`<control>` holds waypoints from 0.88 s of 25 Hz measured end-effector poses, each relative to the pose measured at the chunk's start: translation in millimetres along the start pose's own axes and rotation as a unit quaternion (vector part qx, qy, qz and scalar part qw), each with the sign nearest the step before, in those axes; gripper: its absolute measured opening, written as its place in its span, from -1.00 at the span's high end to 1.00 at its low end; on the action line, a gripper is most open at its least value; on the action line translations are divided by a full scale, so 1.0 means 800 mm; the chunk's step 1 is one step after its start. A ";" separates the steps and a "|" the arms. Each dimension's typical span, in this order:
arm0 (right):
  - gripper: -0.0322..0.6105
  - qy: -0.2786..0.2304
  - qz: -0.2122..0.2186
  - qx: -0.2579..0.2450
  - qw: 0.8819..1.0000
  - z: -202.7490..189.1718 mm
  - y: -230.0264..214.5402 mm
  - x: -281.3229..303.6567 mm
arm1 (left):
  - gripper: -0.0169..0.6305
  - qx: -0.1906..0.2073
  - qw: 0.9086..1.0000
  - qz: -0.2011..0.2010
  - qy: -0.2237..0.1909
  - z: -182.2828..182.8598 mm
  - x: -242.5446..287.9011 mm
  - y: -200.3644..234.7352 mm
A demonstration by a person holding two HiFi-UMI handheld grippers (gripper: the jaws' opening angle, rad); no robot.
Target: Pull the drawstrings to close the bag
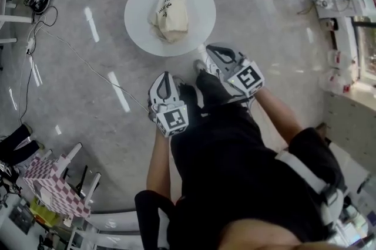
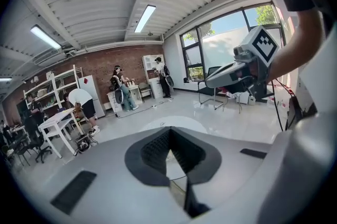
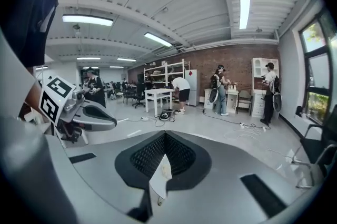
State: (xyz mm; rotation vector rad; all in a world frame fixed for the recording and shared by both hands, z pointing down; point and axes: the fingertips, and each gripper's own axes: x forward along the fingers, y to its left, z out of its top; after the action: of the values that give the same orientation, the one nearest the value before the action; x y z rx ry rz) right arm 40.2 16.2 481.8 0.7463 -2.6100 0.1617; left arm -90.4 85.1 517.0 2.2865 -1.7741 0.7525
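While the left claw (image 1: 165, 83) hangs close to the person's body, its jaws are pressed together on nothing, well apart from the bag. One cream bag (image 1: 171, 15) lies slumped near the middle of the one round white worktop (image 1: 140, 23). Dark print runs across its cloth, too small to read. The right claw (image 1: 214, 54), second of two, is likewise clenched and empty, nearer the worktop's edge.

Black clothes (image 1: 235, 172), grey left gripper (image 1: 165, 83) and right gripper (image 1: 220, 55).
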 end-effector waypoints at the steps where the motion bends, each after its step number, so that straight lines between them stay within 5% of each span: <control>1: 0.91 0.006 0.003 -0.010 1.000 -0.003 -0.006 0.006 | 0.95 0.006 1.000 -0.003 0.005 -0.003 0.008 0.001; 11: 0.91 0.078 0.072 -0.086 0.991 -0.049 -0.041 0.067 | 0.94 0.086 0.992 -0.024 0.086 -0.054 0.092 0.006; 15: 0.83 0.110 0.105 -0.113 0.982 -0.083 -0.050 0.090 | 0.77 0.118 0.984 -0.043 0.129 -0.091 0.134 0.000; 22: 0.80 0.135 0.114 -0.155 0.972 -0.152 -0.074 0.135 | 0.74 0.119 0.976 -0.053 0.176 -0.142 0.188 -0.010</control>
State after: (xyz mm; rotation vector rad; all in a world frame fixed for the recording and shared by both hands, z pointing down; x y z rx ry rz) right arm 32.4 -58.7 637.4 0.2931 -2.3756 -0.0735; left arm -89.8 4.2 687.5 2.1890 -1.4580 1.3167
